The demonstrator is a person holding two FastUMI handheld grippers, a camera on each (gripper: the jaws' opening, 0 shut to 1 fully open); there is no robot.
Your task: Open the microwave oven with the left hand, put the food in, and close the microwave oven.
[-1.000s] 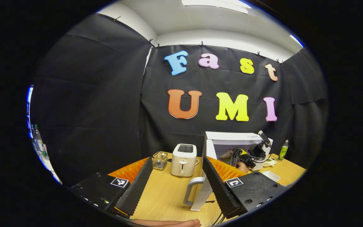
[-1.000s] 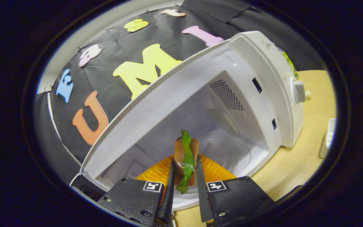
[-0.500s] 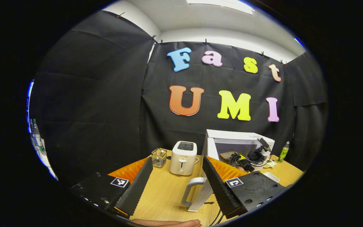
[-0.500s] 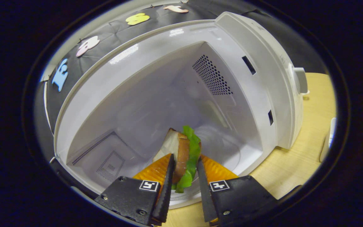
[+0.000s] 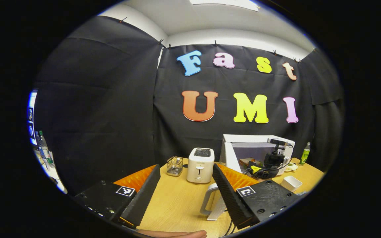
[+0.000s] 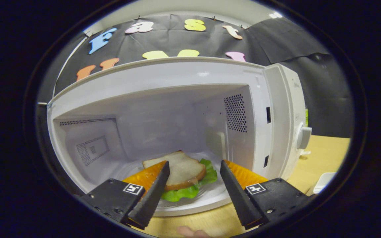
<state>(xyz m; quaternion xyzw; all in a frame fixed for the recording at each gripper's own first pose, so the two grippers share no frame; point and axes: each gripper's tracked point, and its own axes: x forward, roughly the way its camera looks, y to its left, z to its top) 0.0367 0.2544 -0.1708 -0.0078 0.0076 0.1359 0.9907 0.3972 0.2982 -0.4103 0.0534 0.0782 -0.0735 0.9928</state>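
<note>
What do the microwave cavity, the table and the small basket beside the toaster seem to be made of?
Microwave cavity: probably painted metal, smooth white with a soft sheen and punched vent holes.
Table: light wood or wood-look laminate; faint grain lines, matte.
Basket: thin metal wire, an open grid that one sees through.

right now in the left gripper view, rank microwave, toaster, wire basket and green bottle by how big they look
1. microwave
2. toaster
3. wire basket
4. green bottle

The bottle stands farther back, so its last place may owe partly to distance.
</note>
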